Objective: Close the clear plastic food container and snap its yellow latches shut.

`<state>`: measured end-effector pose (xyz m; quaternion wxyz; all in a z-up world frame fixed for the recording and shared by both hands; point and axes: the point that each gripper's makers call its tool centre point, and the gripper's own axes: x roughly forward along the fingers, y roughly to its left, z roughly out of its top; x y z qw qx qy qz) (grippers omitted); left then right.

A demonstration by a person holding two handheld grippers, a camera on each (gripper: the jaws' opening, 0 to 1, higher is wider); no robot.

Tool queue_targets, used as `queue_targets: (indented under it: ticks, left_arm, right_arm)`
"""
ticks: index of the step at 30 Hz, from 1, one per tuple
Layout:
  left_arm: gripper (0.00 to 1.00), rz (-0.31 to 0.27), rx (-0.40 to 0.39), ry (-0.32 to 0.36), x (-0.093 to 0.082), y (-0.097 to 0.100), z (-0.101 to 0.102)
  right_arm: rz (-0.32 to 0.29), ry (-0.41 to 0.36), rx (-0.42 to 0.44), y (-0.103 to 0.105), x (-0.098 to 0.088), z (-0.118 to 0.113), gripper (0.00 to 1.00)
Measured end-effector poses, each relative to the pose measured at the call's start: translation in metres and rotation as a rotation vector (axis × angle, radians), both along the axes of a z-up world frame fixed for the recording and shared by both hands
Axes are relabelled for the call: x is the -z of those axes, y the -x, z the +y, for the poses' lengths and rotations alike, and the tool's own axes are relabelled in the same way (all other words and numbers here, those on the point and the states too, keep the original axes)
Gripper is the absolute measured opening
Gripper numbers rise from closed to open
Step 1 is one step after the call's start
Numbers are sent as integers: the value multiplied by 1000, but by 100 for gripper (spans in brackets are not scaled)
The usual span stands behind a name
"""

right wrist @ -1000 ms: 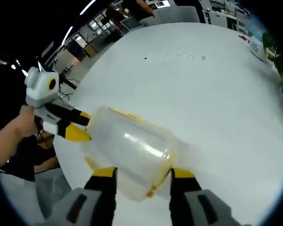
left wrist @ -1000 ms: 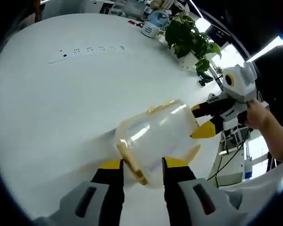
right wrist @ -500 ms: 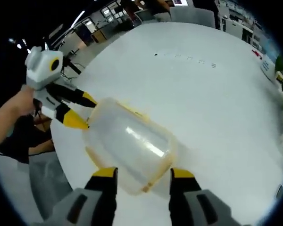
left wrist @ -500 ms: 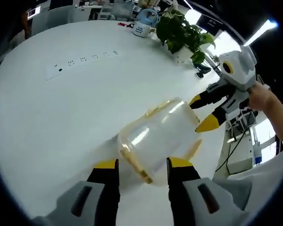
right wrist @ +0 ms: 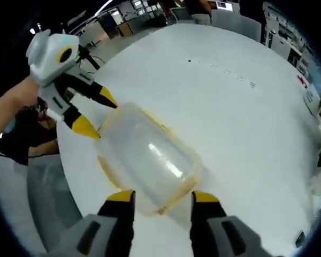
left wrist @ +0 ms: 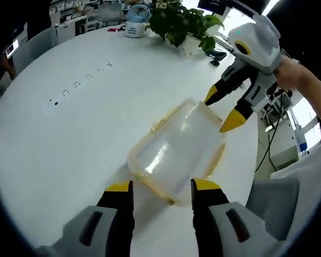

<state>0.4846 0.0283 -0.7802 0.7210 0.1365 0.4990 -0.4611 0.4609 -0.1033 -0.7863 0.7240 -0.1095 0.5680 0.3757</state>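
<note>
- Left gripper (left wrist: 159, 187) jaws spread, empty, near end of the clear container (left wrist: 176, 147) just ahead between them.
- Container lies on the white table (left wrist: 69, 139), lid on; yellow latch (left wrist: 150, 184) at the near end, whether snapped I cannot tell.
- Right gripper (left wrist: 224, 110) open at the far end, tips straddling it, near far latch.
- Step in hand, my judgement: latching. Next: press each end latch down.
- Beyond: potted plant (left wrist: 179, 24).

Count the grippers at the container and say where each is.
2. The left gripper is at one end of the container; the right gripper is at the opposite end. Both have open jaws around it.
</note>
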Motion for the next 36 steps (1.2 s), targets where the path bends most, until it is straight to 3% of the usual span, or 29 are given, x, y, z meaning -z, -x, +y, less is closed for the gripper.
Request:
queue_targets:
  ticks: [5,11,17,21,33,36]
  left_arm:
    - [39,-32,77,-25,-4,0,0]
    - [38,-55,104,-47,-7,-4,2]
    - [39,-91,178,-83,-7,-1,0]
    - [38,-107,194,-72,-14,-3,-5]
    - [34,-194,412,-96,-14,0,-16]
    - [37,-204,433,-86,-14,2,-21]
  right_arm:
    - [-34,40,-109,-1,-1,0,38]
    - [-48,51,-138,-3,-5,-1,38]
    - [-50,74,-168,-5,-7,-3,37]
    - [-58,78,-188,-7,-10,-1,36]
    - [-64,56,-297,-4,-13,11,34]
    - [-67,44,-316,-3,-13,15,34]
